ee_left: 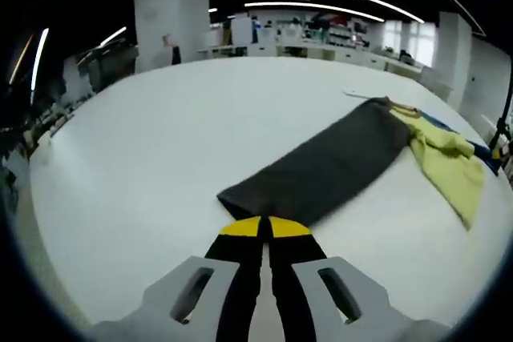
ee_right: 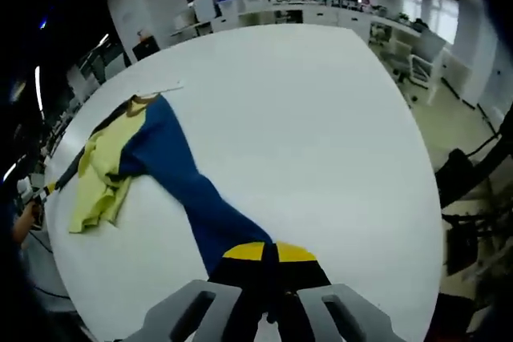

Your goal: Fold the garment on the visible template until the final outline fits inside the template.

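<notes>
A garment lies stretched on the white table [ee_left: 160,142]. It has a dark grey leg [ee_left: 337,158], a blue leg [ee_right: 172,158] and a crumpled yellow part [ee_left: 449,162] between them. My left gripper [ee_left: 264,226] is shut, its yellow tips pinching the near hem of the grey leg. My right gripper [ee_right: 268,252] is shut on the near end of the blue leg. In the right gripper view the yellow part [ee_right: 100,174] lies at the left, with the grey leg [ee_right: 76,162] running past it as a thin dark band. A pale strip [ee_right: 156,87] lies at the garment's far end.
The round white table [ee_right: 321,118] has wide bare surface around the garment. Its edge falls to the floor with chairs and stands [ee_right: 473,190] on one side. White pillars and desks [ee_left: 321,38] stand far behind. A person's hand [ee_right: 20,222] shows at the left edge.
</notes>
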Motion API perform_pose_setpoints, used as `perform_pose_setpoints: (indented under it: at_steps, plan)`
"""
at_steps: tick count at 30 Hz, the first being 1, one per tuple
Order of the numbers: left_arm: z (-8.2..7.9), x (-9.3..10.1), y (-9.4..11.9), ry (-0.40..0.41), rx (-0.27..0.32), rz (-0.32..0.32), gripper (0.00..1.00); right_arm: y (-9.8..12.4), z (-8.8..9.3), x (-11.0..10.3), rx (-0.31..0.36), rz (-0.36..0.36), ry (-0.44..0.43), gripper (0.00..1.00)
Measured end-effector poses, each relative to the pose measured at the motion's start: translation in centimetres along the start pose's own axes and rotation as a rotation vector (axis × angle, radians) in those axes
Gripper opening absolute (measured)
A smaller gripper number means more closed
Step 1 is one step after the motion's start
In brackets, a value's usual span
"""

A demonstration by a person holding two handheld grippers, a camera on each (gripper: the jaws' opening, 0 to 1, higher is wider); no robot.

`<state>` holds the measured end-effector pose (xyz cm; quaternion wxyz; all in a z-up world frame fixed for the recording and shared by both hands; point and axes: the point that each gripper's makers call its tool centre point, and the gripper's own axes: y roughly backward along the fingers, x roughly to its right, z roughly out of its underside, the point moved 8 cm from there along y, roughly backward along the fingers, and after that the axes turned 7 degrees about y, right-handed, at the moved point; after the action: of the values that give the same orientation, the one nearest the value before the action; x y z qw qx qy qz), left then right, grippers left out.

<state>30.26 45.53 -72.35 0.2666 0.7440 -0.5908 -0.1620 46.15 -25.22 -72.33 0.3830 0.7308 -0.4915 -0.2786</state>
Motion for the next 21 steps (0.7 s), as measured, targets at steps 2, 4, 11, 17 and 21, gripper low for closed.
perform_pose_setpoints:
  at_steps: [2,4,11,17,21]
  plan:
    - [0.0,0.0,-0.1,-0.006,-0.005,-0.006,0.0,-0.1,-0.1,0.1,0.002,0.012,0.007,0.0]
    - [0.0,-0.1,-0.1,-0.008,-0.007,-0.012,0.0,-0.2,0.0,0.2,-0.001,0.022,0.018,0.0]
    - [-0.2,-0.2,0.2,-0.035,-0.011,-0.027,0.0,0.7,0.0,0.4,0.008,0.062,0.035,0.18]
    - [-0.7,0.1,0.7,-0.034,0.012,-0.023,0.18,2.2,0.5,-0.1,0.04,0.079,-0.02,0.32]
    - [-0.9,0.2,0.6,-0.037,0.023,-0.013,0.27,2.8,1.4,-0.8,0.031,0.089,-0.057,0.34]
